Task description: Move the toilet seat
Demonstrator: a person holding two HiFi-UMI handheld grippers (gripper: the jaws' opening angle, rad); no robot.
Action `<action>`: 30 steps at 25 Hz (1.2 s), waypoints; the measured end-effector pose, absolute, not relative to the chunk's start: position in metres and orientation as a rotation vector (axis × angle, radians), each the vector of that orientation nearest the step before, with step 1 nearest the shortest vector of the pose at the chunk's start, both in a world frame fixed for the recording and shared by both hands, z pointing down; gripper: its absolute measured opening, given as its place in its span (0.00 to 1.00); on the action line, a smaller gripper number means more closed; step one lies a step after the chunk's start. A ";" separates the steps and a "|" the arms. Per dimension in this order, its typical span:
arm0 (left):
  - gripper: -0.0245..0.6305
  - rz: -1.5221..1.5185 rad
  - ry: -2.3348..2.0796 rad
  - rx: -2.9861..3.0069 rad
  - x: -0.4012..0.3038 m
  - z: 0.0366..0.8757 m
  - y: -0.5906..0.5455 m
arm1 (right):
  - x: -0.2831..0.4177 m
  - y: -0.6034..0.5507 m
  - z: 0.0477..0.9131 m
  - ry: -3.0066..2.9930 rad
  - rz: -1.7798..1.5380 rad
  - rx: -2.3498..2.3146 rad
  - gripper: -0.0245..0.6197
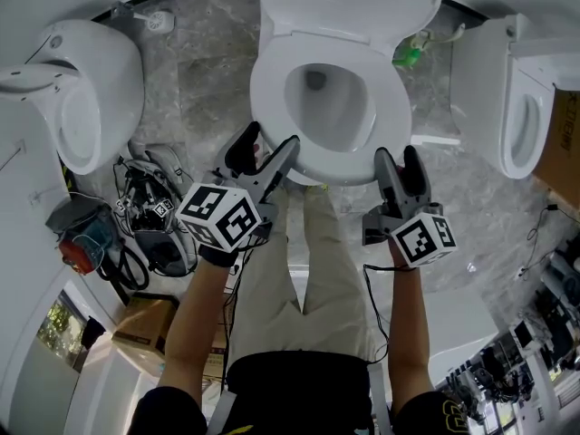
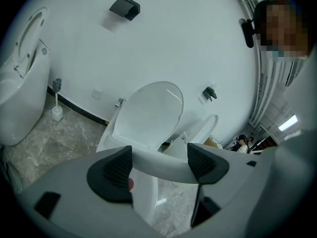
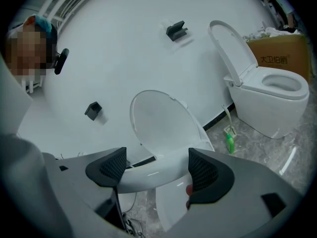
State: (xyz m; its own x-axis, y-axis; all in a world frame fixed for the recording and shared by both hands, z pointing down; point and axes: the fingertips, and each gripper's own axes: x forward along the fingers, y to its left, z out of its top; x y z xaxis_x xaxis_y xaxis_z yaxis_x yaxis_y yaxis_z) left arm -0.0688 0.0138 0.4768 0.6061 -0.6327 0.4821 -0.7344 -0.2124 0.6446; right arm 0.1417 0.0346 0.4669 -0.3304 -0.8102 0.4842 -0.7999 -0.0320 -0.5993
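Note:
The white toilet seat (image 1: 272,107) lies flat on the bowl, and its lid (image 1: 349,3) stands up against the wall. My left gripper (image 1: 269,148) is at the seat's front-left edge. My right gripper (image 1: 397,157) is at its front-right edge. In the left gripper view the seat's front rim (image 2: 163,168) runs across the gap of the wide-open left gripper (image 2: 159,161), with the lid (image 2: 148,115) behind. The right gripper view is alike: the rim (image 3: 148,171) crosses the open right gripper (image 3: 156,163), below the lid (image 3: 161,123). I see neither pair of pads pinching the rim.
Another toilet (image 1: 82,89) stands at the left and a third (image 1: 521,107) at the right. A toilet brush (image 1: 159,18) and a green bottle (image 1: 408,57) sit by the wall. A backpack with cables (image 1: 149,216) and a cardboard box (image 1: 149,329) lie at the lower left.

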 end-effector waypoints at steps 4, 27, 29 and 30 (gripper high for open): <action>0.58 0.133 -1.096 1.929 -0.070 0.477 0.014 | 0.141 0.035 0.467 2.168 -1.318 -1.814 0.64; 0.60 0.083 -1.106 1.950 -0.069 0.464 -0.008 | 0.145 0.015 0.453 2.104 -1.270 -1.810 0.66; 0.61 0.078 -1.104 1.954 -0.070 0.463 -0.010 | 0.145 0.013 0.452 2.106 -1.264 -1.805 0.66; 0.61 0.072 -1.104 1.954 -0.071 0.463 -0.011 | 0.145 0.012 0.451 2.105 -1.260 -1.804 0.66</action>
